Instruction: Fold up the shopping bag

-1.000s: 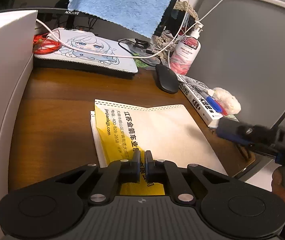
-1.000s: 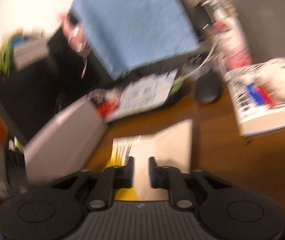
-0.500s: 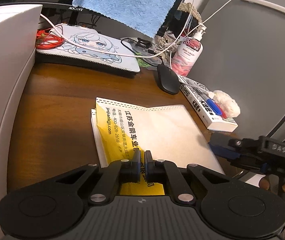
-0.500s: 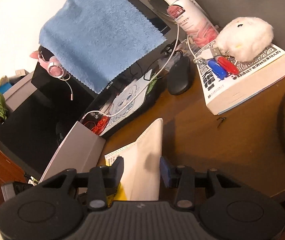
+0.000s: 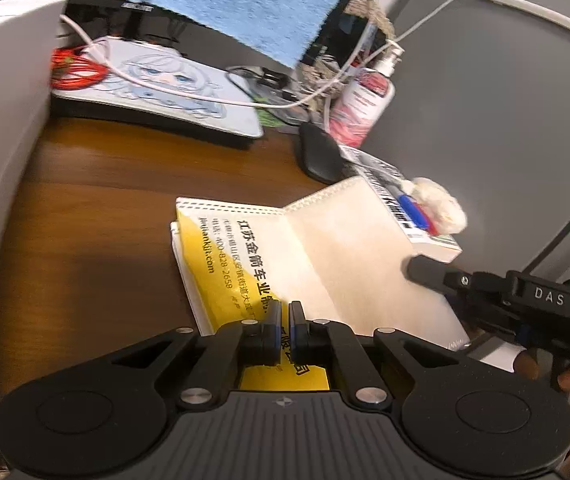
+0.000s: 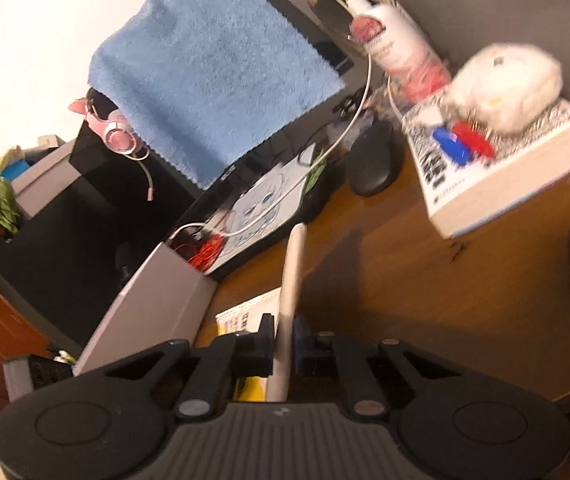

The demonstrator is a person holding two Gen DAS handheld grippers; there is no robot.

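The shopping bag (image 5: 325, 248), cream with a yellow printed panel, lies part-folded on the wooden desk (image 5: 105, 240). My left gripper (image 5: 283, 312) is shut, and its tips rest on the yellow panel near the bag's front edge. My right gripper (image 5: 417, 270) comes in from the right at the cream flap's edge. In the right wrist view that gripper (image 6: 283, 338) is closing, with the cream flap (image 6: 291, 280) standing edge-on between its fingers and pinched by the pads. The flap's right side is raised off the desk.
A book (image 6: 505, 184) with a white plush and pens on it lies at the right. A black mouse (image 5: 319, 156) and a pump bottle (image 5: 365, 112) stand behind the bag. A grey box (image 5: 1, 120) walls the left side. A blue towel (image 5: 245, 4) hangs over the monitor.
The right gripper's jaws have come together on the cream flap, and its right edge has lifted from the desk. The left gripper has stayed put.
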